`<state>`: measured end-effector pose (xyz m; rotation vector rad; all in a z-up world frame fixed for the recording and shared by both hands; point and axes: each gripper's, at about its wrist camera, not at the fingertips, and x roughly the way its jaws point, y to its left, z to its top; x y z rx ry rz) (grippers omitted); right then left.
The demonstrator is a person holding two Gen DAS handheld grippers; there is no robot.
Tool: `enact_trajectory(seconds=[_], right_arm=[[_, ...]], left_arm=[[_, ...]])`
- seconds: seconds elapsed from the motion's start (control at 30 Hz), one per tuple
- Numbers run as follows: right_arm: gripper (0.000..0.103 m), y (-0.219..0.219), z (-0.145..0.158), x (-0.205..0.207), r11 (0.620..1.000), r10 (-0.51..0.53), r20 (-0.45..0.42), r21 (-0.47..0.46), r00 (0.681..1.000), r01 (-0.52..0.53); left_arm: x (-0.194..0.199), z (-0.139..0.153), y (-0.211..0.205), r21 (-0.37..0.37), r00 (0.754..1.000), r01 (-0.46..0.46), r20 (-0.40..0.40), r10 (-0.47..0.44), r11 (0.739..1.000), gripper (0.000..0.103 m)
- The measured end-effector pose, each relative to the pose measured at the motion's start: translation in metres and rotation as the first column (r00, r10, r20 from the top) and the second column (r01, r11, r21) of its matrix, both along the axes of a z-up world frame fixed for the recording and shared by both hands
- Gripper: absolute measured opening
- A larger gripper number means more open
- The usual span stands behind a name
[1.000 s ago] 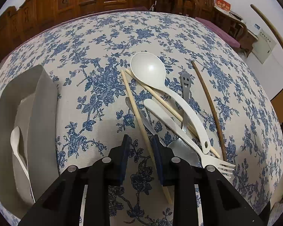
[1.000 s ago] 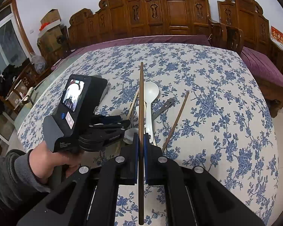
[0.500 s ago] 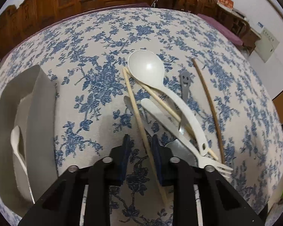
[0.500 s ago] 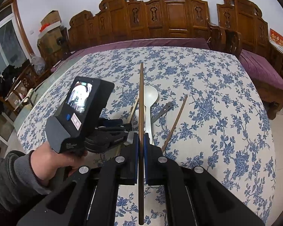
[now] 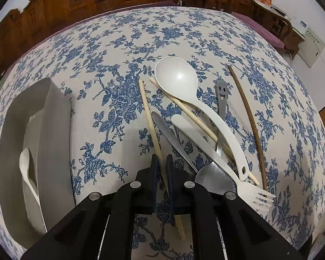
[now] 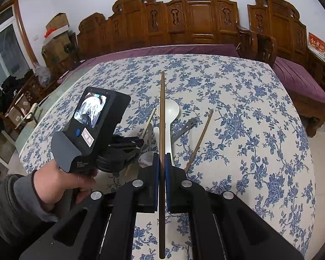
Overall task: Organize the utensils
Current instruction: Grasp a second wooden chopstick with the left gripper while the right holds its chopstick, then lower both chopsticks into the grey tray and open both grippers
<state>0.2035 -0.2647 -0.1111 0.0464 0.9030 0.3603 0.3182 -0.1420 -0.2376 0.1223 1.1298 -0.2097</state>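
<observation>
Your right gripper [image 6: 161,160] pinches a dark chopstick [image 6: 161,117], its long axis pointing straight ahead above the white ladle [image 6: 169,112]. Your left gripper [image 5: 161,162] has its fingers narrowly around a pale chopstick [image 5: 148,117] left of the ladle, which points away; contact I cannot tell.

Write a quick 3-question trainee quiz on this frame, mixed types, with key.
1. True or false: the right gripper is shut on a dark brown chopstick.
2. Multiple choice: in the left wrist view, what runs between the left gripper's fingers? A) a light wooden chopstick B) the white fork C) the smiley-handled utensil
3. Fill in: the grey organizer tray already holds a white ____.

Key
1. True; its pads pinch the stick, which points forward over the table.
2. A, the light wooden chopstick; whether the pads have closed on it is unclear.
3. Spoon.
</observation>
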Motion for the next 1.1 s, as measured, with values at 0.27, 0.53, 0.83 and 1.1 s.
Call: enact_trajectory(seconds=[0.27, 0.53, 0.83, 1.1], right_arm=[[0.006, 0.001, -0.008, 0.001, 1.000, -0.004, -0.015, 0.005, 1.000, 0.004], [0.006, 0.005, -0.007, 0.006, 1.000, -0.010, -0.008, 0.007, 1.000, 0.010], [0.006, 0.022, 0.004, 0.016, 1.000, -0.002, 0.011, 0.020, 1.000, 0.002], [0.006, 0.053, 0.009, 0.027, 0.999, 0.034, 0.015, 0.019, 0.999, -0.034]], left_arm=[[-0.012, 0.013, 0.016, -0.064, 1.000, 0.014, 0.020, -0.012, 0.998, 0.004], [-0.031, 0.033, 0.026, -0.106, 0.996, 0.059, 0.071, -0.052, 0.993, 0.004], [-0.045, 0.072, 0.044, -0.151, 0.985, 0.085, 0.162, -0.060, 0.985, 0.004], [-0.053, 0.097, 0.076, -0.167, 0.972, 0.089, 0.228, -0.049, 0.982, 0.004]])
